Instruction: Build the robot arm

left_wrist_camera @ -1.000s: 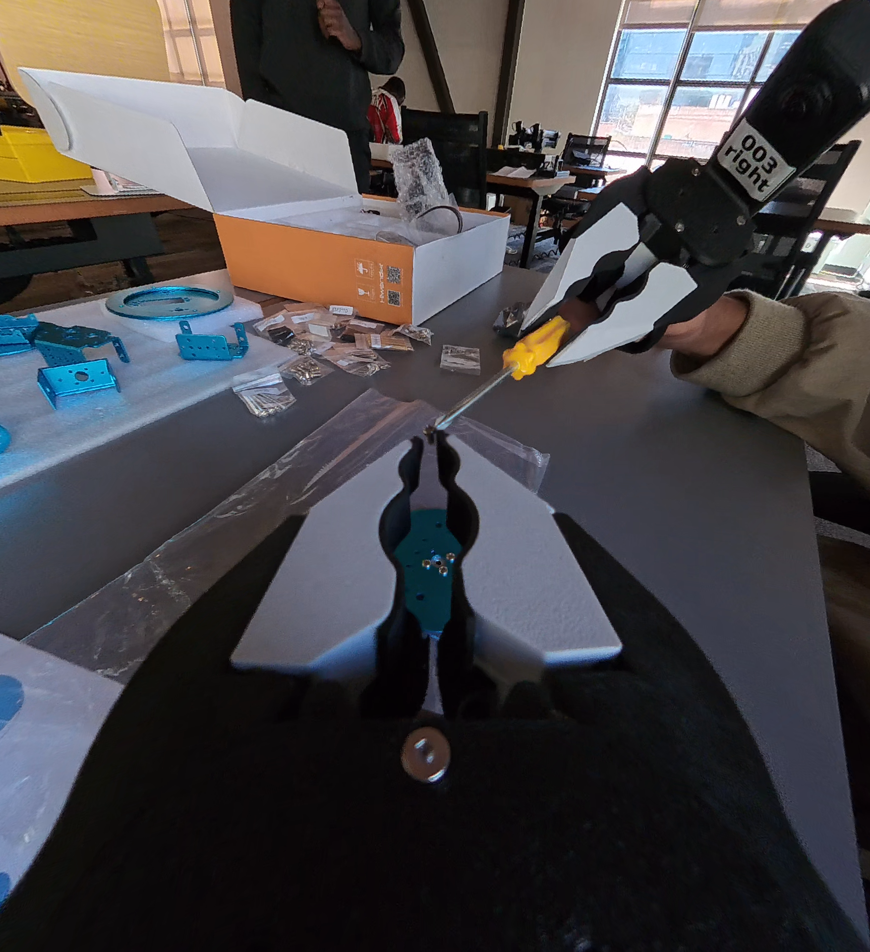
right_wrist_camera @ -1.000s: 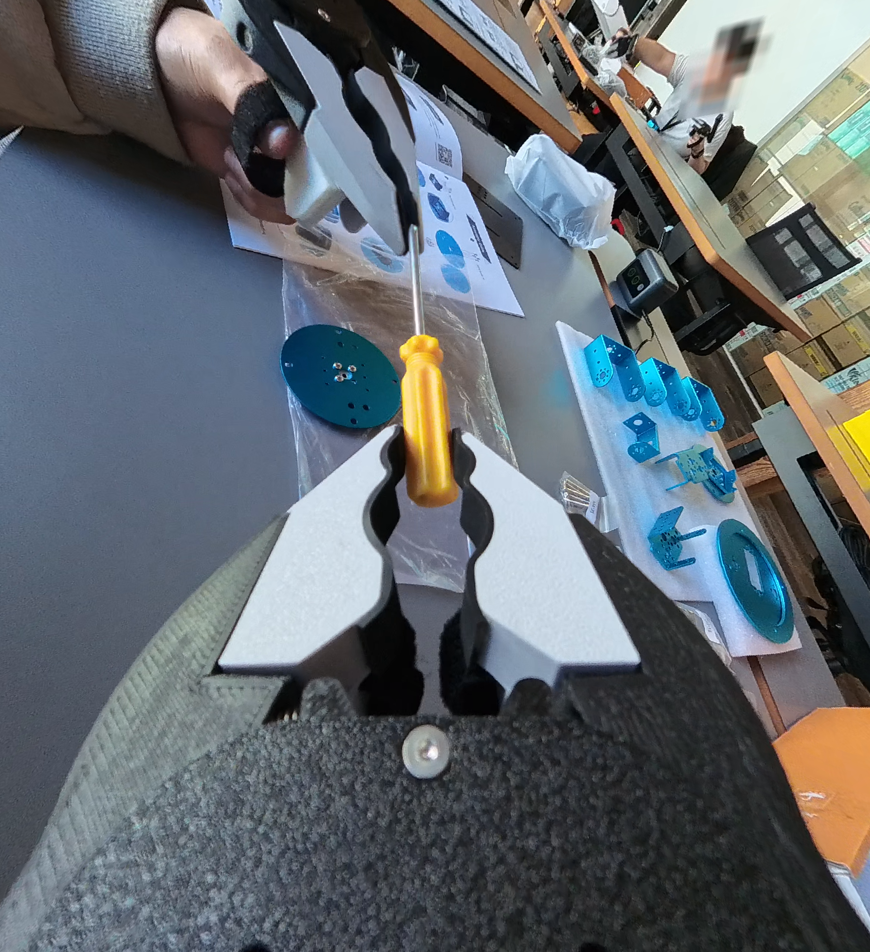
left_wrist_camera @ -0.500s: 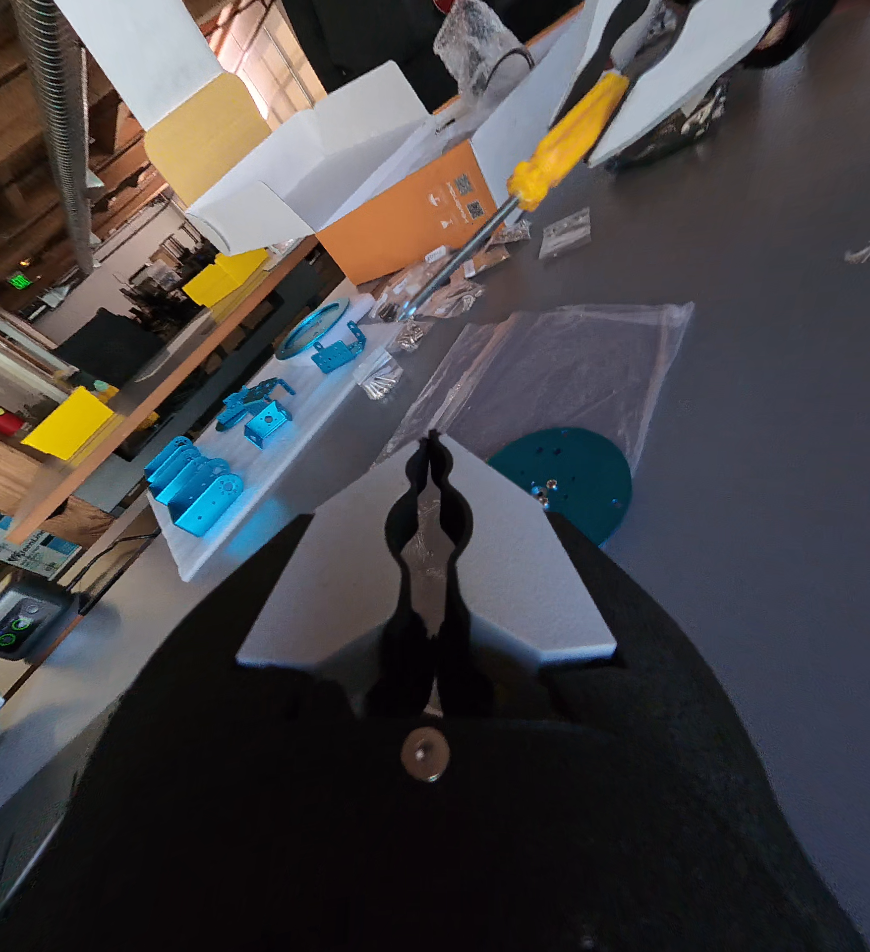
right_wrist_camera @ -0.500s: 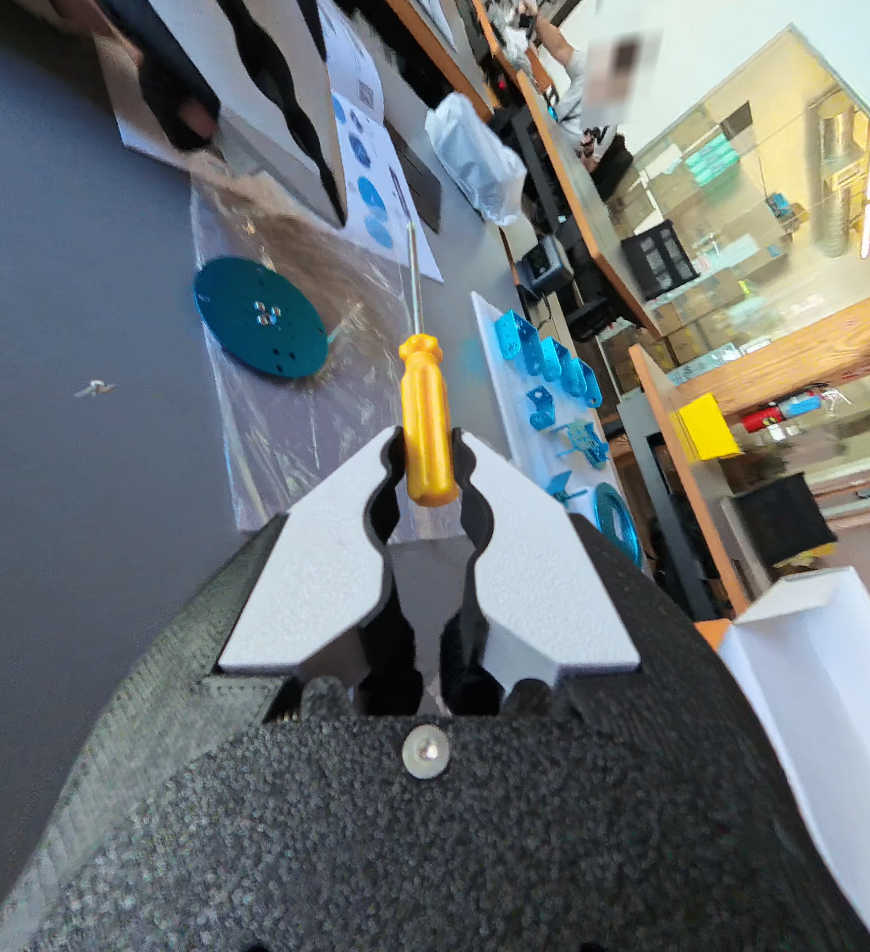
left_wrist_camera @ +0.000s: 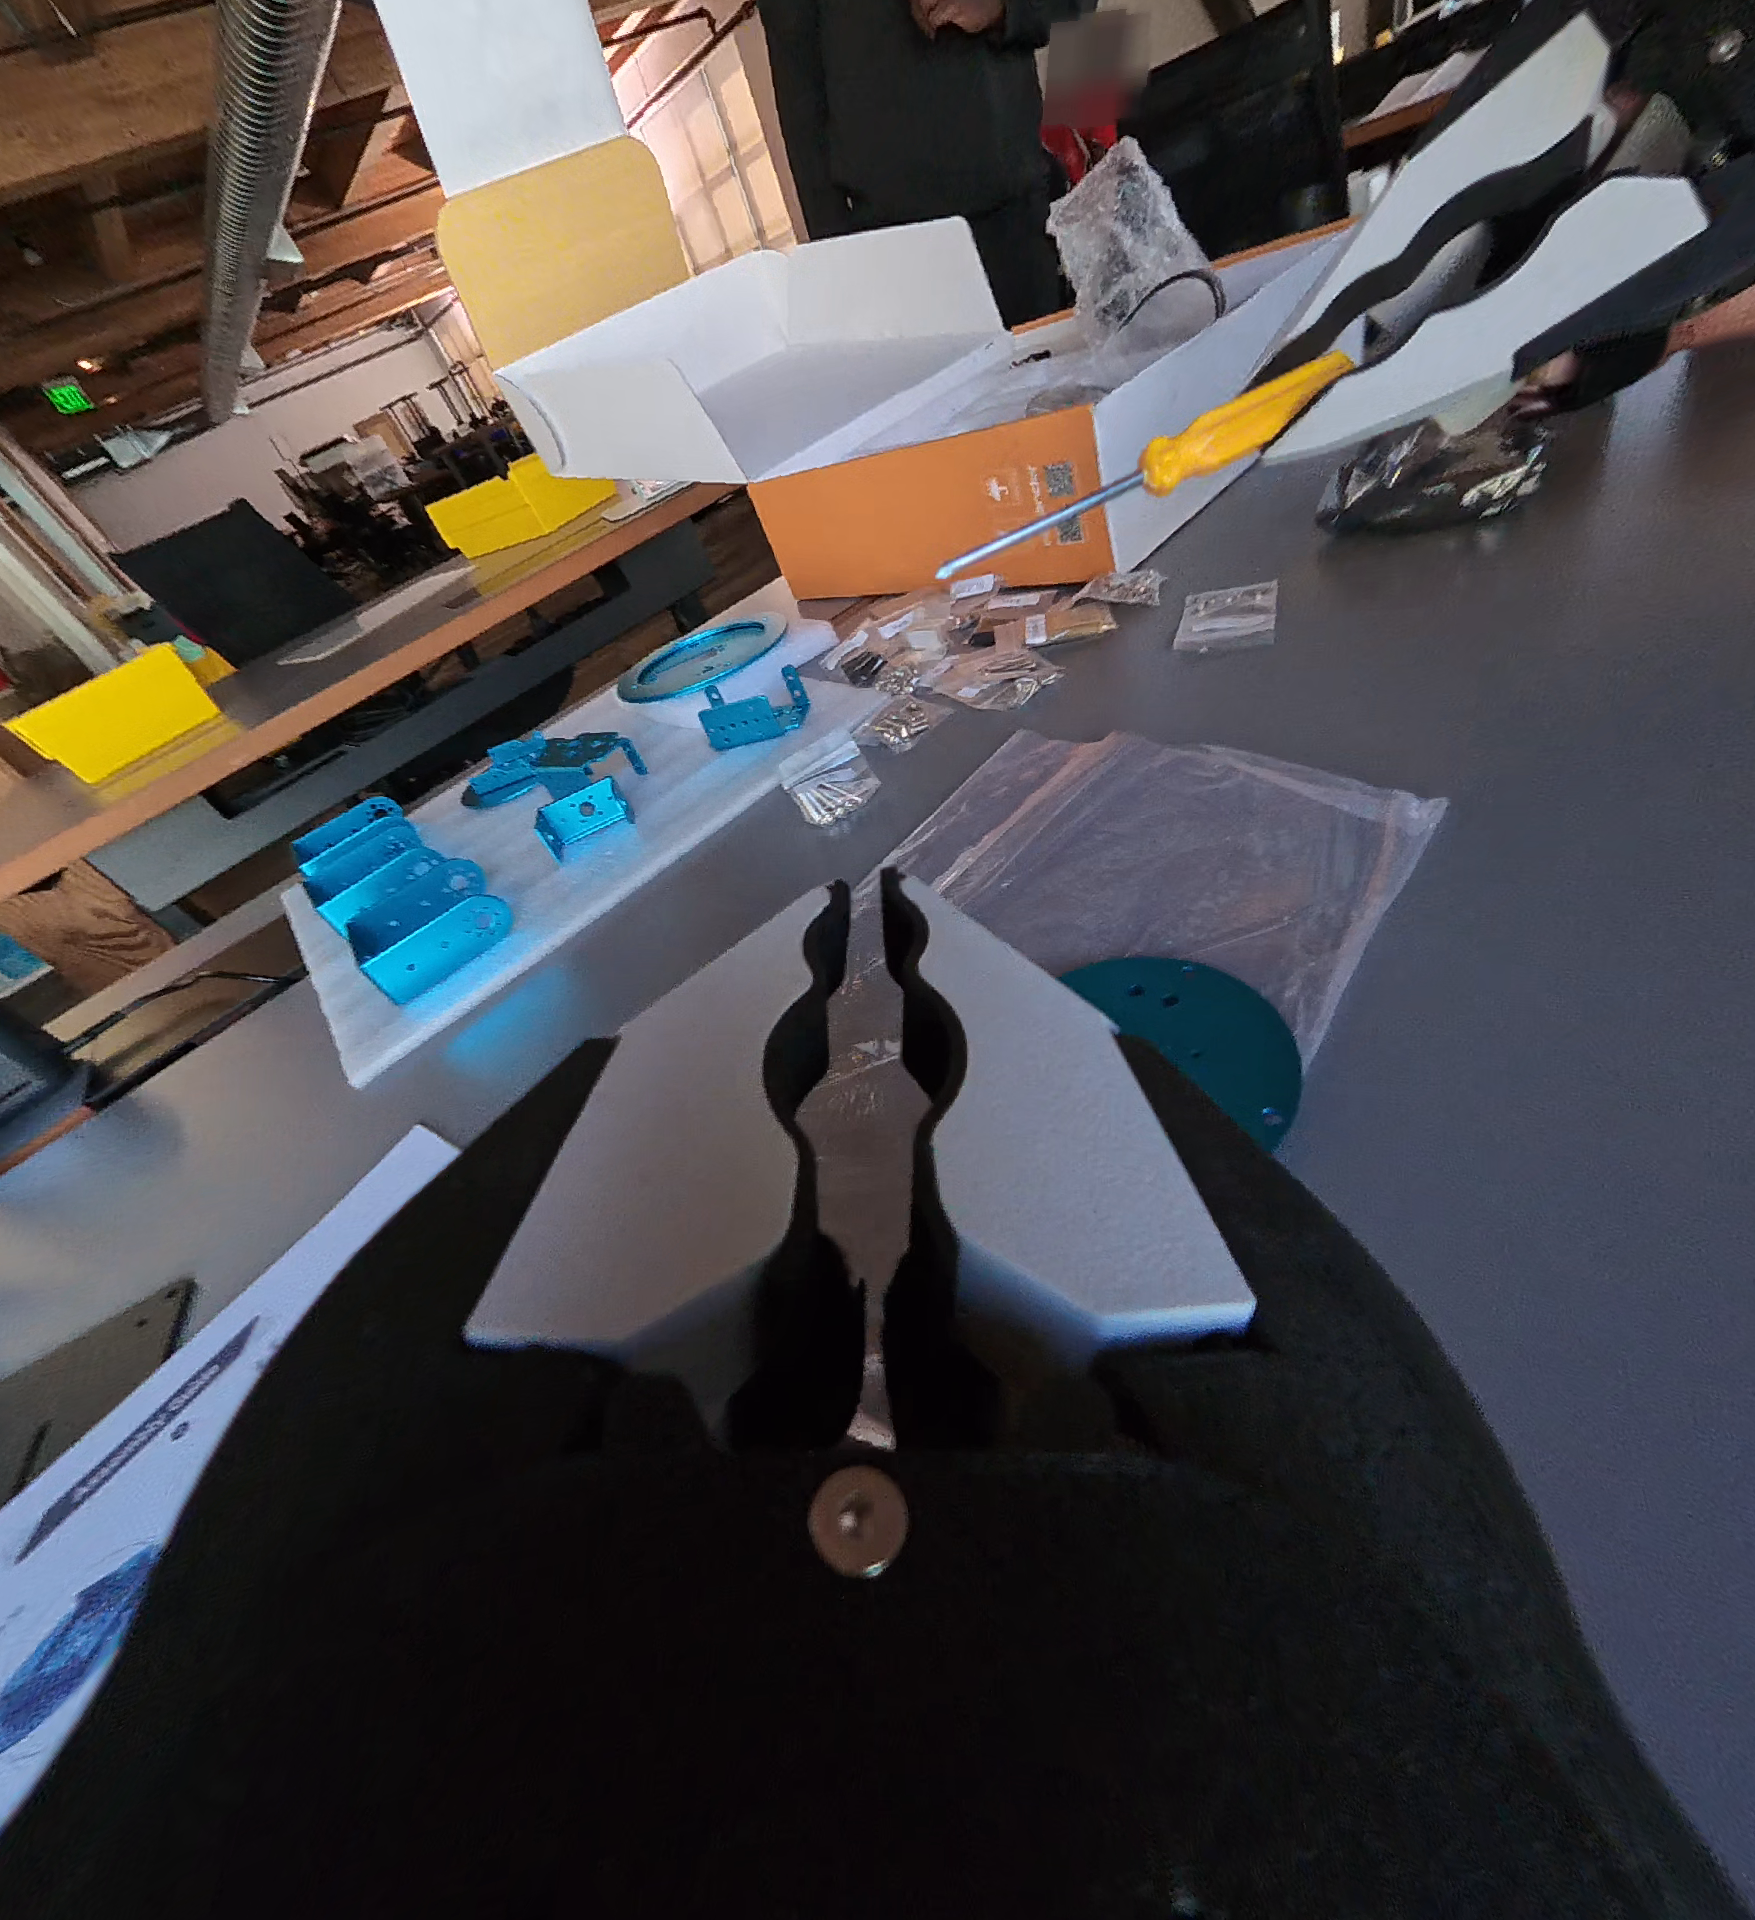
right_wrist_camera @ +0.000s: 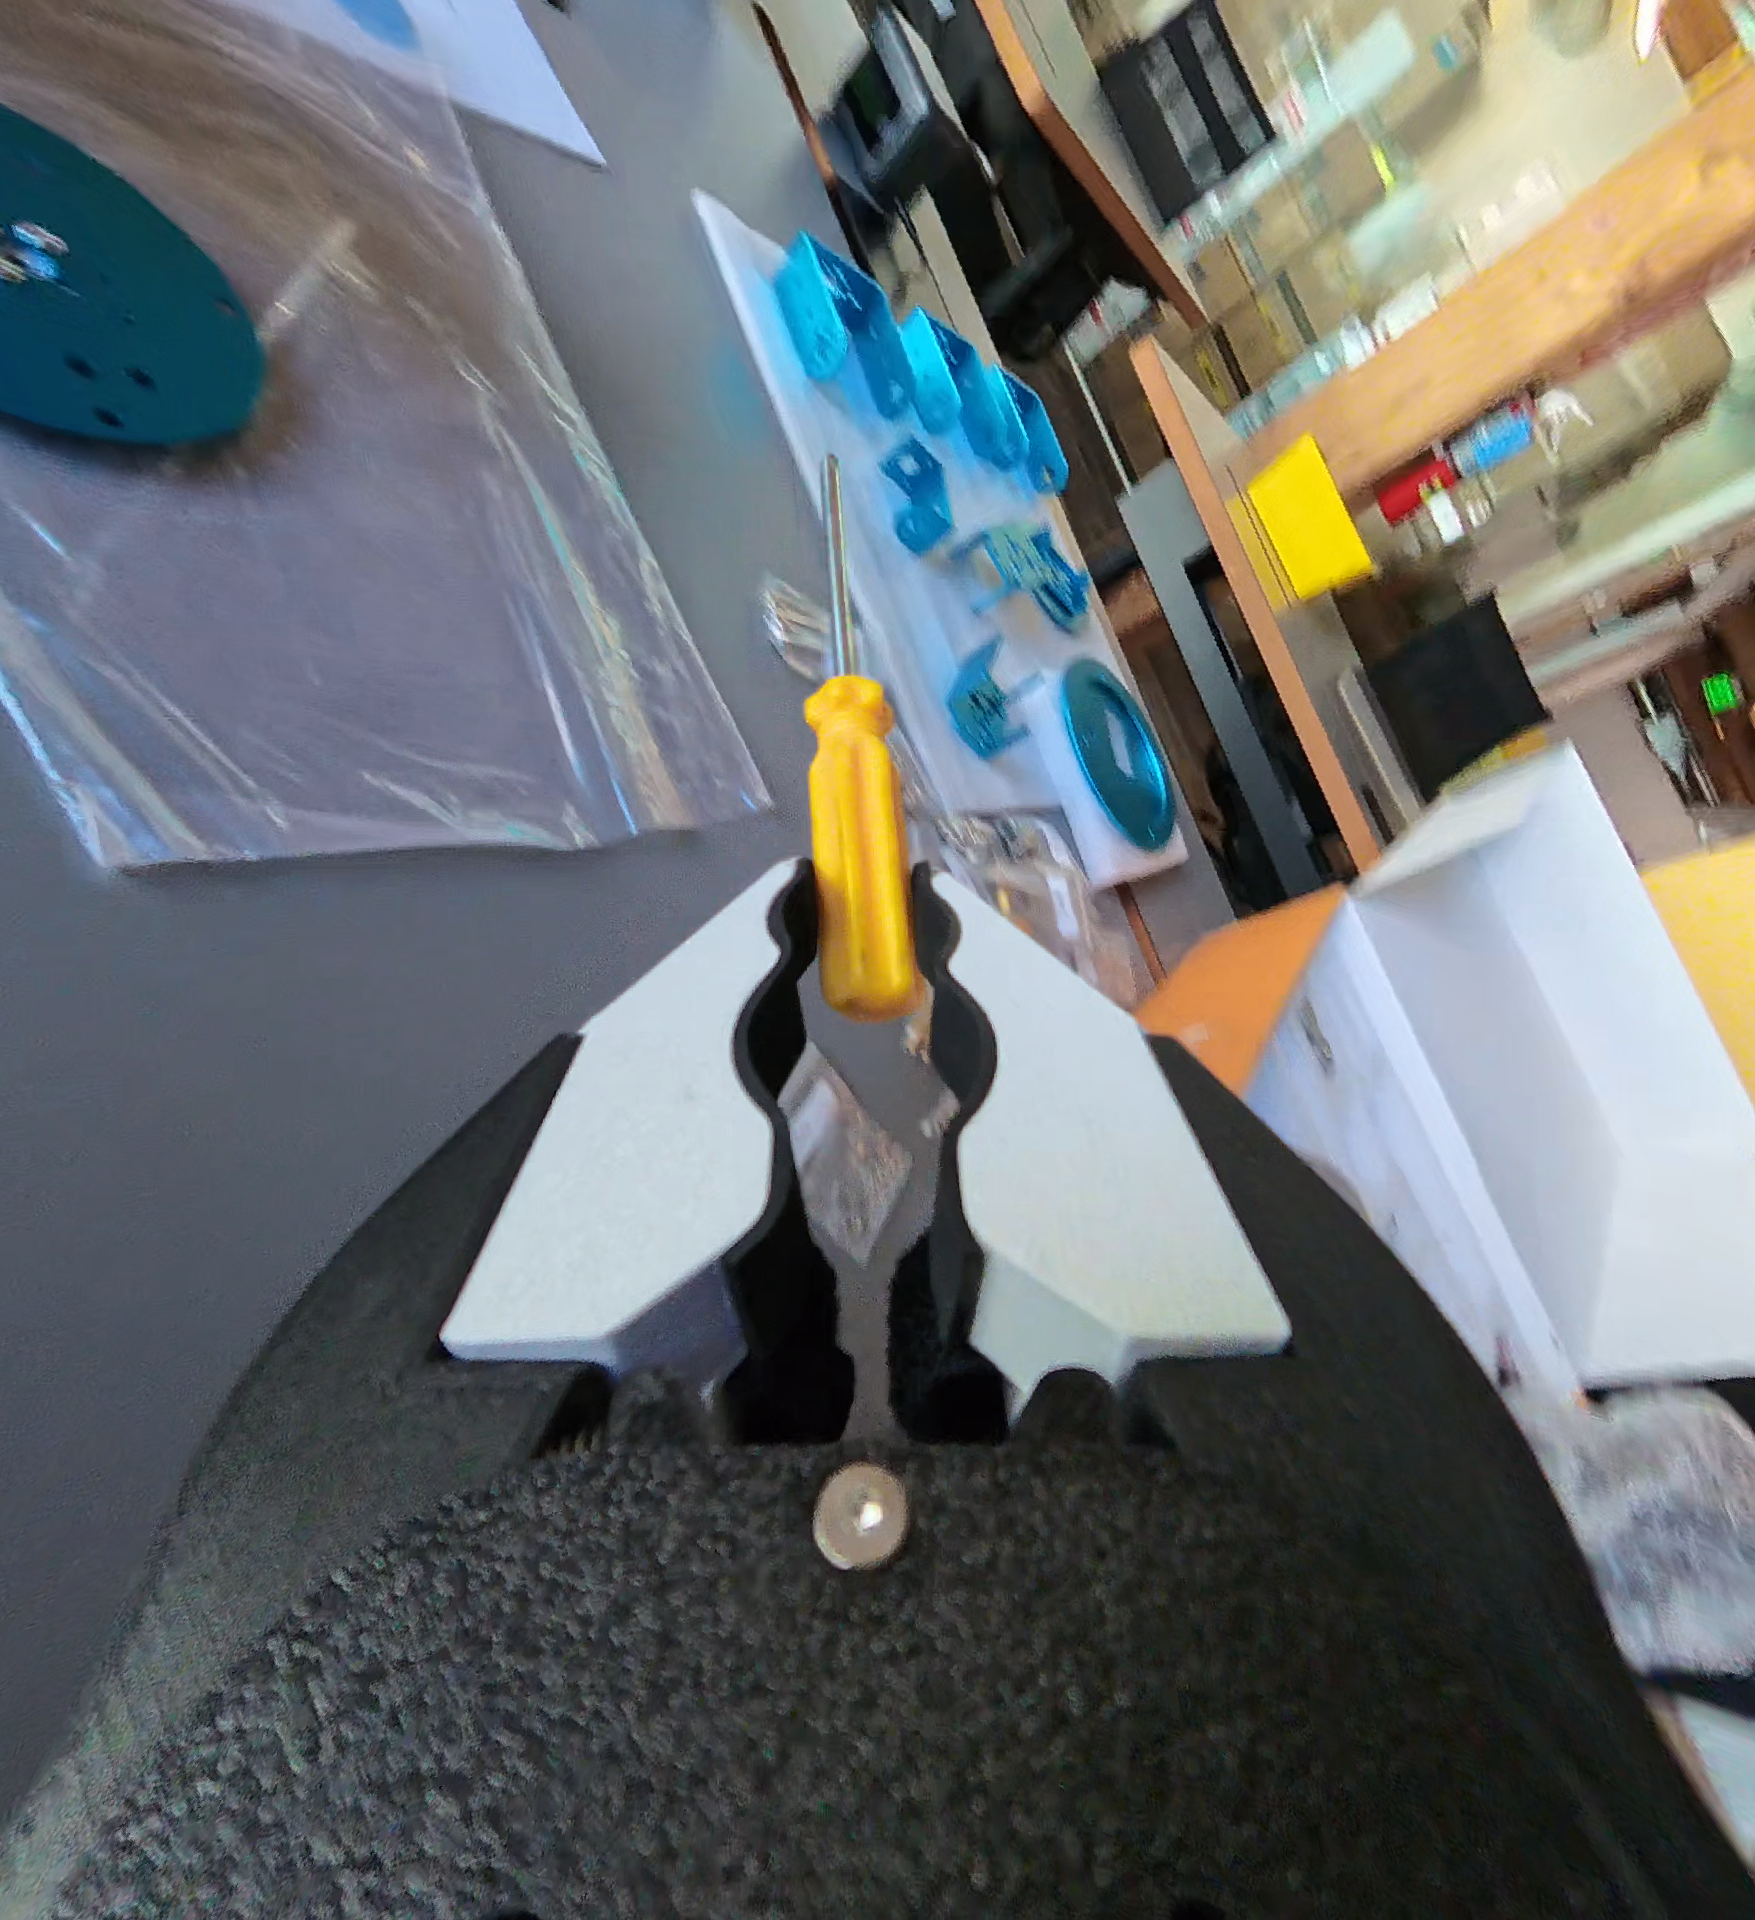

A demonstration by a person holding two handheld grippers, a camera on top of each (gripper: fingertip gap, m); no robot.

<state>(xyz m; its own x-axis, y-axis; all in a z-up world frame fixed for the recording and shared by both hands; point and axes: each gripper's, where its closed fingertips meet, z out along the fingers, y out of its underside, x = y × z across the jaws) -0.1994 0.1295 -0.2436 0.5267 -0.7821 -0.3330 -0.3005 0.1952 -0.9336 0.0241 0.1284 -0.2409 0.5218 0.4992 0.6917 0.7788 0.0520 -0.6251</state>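
Since half a second ago, both grippers have swung away from the round teal plate [left_wrist_camera: 1211, 1039], and the screwdriver [left_wrist_camera: 1221, 424] now hangs in the upper right of the left wrist view, its tip over the small packets [left_wrist_camera: 977, 649] beside the orange box [left_wrist_camera: 914, 509].

At the left of that view, a white foam sheet [left_wrist_camera: 582, 914] carries blue metal brackets [left_wrist_camera: 405, 914] and a blue ring [left_wrist_camera: 701, 660]. In the centre, the left gripper [left_wrist_camera: 862, 894] has its fingers nearly together with only a thin slit between them, holding nothing, above the grey table [left_wrist_camera: 1579, 1039]. Just right of it lies the teal plate, resting on the near edge of a clear plastic bag [left_wrist_camera: 1164, 842].

In the right wrist view, the right gripper [right_wrist_camera: 862, 883] is clamped on the screwdriver's yellow handle [right_wrist_camera: 857, 862], shaft pointing away toward the blurred brackets.
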